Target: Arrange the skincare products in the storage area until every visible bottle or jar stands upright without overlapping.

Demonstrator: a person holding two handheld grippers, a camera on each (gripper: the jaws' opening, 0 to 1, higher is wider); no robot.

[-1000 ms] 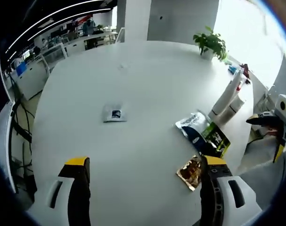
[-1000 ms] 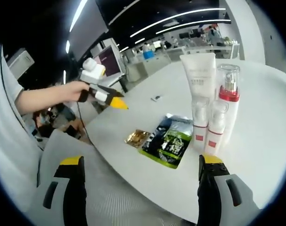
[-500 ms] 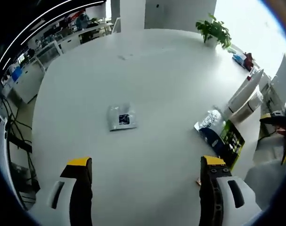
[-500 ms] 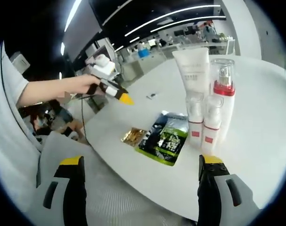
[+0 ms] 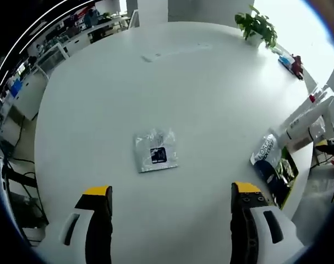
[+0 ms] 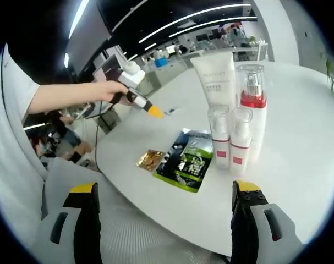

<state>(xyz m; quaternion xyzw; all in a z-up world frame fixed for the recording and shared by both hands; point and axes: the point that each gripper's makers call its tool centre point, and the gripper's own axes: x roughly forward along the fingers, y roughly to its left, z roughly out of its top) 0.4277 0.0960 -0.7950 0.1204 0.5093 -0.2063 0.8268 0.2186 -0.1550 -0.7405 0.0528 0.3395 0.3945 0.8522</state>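
Bottles stand in a tight upright cluster near the table (image 6: 321,181) edge: a white tube (image 6: 215,82), a red-collared pump bottle (image 6: 252,118) and two small spray bottles (image 6: 228,144), touching or nearly so. Flat sachets (image 6: 187,159) and a gold packet (image 6: 149,160) lie just beside them, toward the edge. Farther in, a clear sachet (image 5: 155,150) lies alone (apparently the next pickup). The left gripper (image 5: 169,212) hovers over it, jaws spread, empty; the right gripper (image 6: 164,212) waits, jaws apart, empty. Judged best: lower squarely, pinch one sachet edge, lift without dragging.
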